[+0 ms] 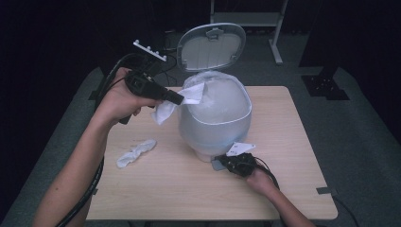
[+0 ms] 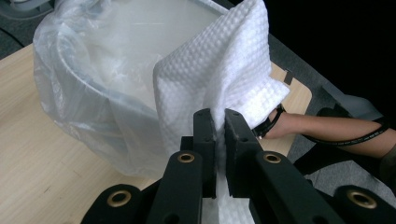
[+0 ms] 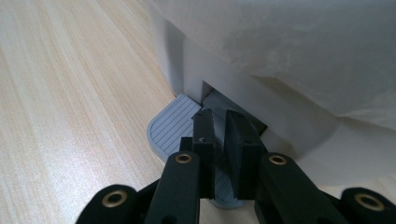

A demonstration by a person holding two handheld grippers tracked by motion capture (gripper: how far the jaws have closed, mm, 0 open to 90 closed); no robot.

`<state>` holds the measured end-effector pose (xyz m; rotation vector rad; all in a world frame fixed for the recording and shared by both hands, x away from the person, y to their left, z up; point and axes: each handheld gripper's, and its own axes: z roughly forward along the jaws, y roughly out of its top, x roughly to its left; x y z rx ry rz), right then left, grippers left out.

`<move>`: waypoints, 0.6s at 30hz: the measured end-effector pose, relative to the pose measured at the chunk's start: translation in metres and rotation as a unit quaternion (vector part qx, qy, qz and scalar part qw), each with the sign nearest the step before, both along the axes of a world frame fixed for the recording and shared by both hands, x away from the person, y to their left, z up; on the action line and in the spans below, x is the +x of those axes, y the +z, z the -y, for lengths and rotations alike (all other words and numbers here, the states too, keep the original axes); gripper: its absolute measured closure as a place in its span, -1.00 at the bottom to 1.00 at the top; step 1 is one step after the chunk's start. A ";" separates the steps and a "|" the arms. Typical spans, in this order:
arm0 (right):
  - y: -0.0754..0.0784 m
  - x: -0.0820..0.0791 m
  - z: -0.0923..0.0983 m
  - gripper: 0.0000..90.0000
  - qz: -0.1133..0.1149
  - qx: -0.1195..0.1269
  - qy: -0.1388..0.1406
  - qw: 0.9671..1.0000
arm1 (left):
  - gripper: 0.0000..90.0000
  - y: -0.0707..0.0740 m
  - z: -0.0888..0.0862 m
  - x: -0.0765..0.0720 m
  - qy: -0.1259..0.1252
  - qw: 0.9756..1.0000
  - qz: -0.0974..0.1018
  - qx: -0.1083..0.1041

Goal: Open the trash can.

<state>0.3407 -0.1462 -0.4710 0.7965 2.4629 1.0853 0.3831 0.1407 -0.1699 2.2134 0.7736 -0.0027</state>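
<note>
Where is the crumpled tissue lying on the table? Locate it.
In the high view the crumpled tissue lies on the table's left side, left of the bin, below the left tongs.

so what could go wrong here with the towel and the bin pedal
The right gripper presses the grey pedal with shut jaws near its inner end; if it slips off, the lid could drop onto the left gripper. The paper towel hangs over the bin liner edge, so letting go now might drop it outside.
</note>
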 end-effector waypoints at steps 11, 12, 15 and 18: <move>0.000 0.000 0.000 0.82 0.000 0.001 0.000 1.000 | 0.88 0.003 0.014 0.008 -0.002 1.000 -0.002 0.006; 0.000 0.000 0.000 0.82 0.000 0.000 0.000 1.000 | 0.88 0.003 0.015 0.009 -0.002 1.000 -0.003 0.007; 0.000 0.000 0.000 0.82 0.000 0.001 0.000 1.000 | 0.88 0.003 0.019 0.012 -0.003 1.000 -0.006 0.011; 0.000 0.000 0.000 0.82 0.000 0.000 0.001 1.000 | 0.88 0.004 0.021 0.015 -0.002 1.000 -0.006 0.012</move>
